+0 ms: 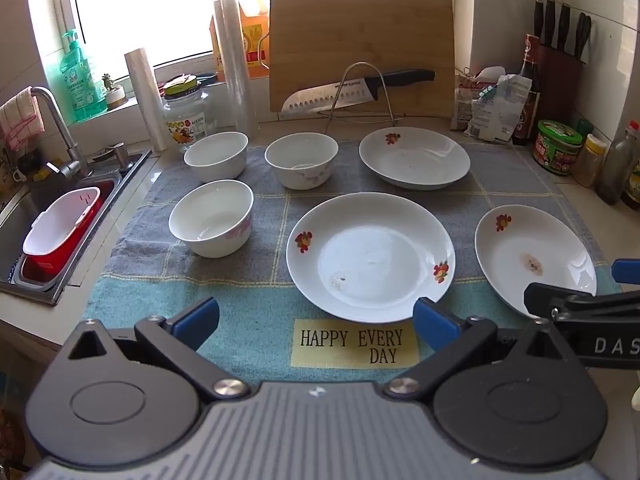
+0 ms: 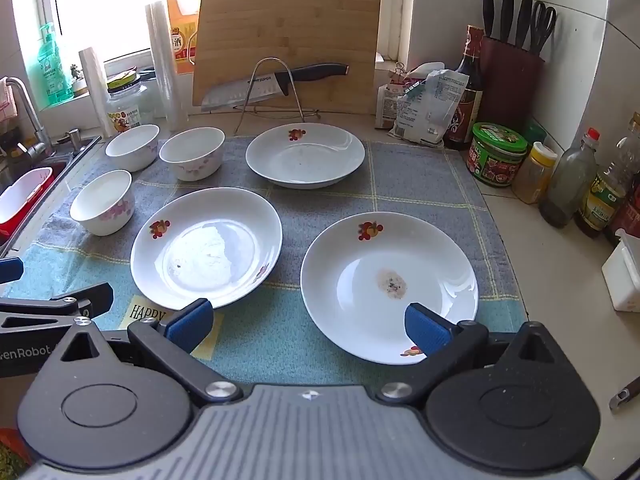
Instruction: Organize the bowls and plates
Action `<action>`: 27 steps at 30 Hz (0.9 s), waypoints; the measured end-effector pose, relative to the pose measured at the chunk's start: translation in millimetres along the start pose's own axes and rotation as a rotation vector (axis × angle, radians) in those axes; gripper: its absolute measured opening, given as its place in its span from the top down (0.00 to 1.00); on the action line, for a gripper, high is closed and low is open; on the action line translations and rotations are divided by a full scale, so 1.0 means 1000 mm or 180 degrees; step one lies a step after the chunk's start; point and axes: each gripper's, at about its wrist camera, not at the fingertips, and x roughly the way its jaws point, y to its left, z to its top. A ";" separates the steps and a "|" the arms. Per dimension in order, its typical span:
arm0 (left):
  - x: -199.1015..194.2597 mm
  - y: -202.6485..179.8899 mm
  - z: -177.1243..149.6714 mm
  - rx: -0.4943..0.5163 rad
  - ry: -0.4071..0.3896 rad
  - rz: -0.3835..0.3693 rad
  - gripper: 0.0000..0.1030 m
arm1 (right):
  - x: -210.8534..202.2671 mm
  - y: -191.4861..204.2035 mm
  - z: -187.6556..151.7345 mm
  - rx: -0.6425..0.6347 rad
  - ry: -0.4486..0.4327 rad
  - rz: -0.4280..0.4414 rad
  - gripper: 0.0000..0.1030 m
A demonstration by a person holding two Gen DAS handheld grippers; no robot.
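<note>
Three white flowered plates lie apart on a grey-blue towel (image 1: pixel 256 304): a near middle plate (image 1: pixel 370 256) (image 2: pixel 206 248), a far plate (image 1: pixel 414 158) (image 2: pixel 305 156) and a stained right plate (image 1: pixel 532 256) (image 2: pixel 388 284). Three white bowls (image 1: pixel 211 218) (image 1: pixel 216 156) (image 1: pixel 302 160) stand upright on the towel's left side. My left gripper (image 1: pixel 316 320) hovers open over the towel's front edge, just before the middle plate. My right gripper (image 2: pixel 308 326) is open too, its right finger over the near rim of the right plate. Neither holds anything.
A sink (image 1: pixel 48 280) with a red and white basin (image 1: pixel 60 228) lies to the left. A cutting board (image 1: pixel 360 48), a knife (image 1: pixel 356 88) on a wire rack and rolls of film stand behind. Jars and bottles (image 2: pixel 572 184) and a knife block (image 2: pixel 512 76) line the right wall.
</note>
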 end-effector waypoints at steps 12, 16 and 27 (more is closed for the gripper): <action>0.003 0.000 0.002 -0.0004 -0.0001 -0.0026 0.01 | -0.002 0.000 0.002 0.0029 -0.0025 -0.0042 0.00; 0.003 -0.001 0.002 -0.0003 -0.0005 -0.0028 0.01 | -0.004 0.002 0.001 0.0033 -0.0035 -0.0056 0.00; -0.002 -0.001 0.001 -0.0025 -0.0004 -0.0037 0.01 | -0.006 0.001 0.002 0.0028 -0.0041 -0.0060 0.00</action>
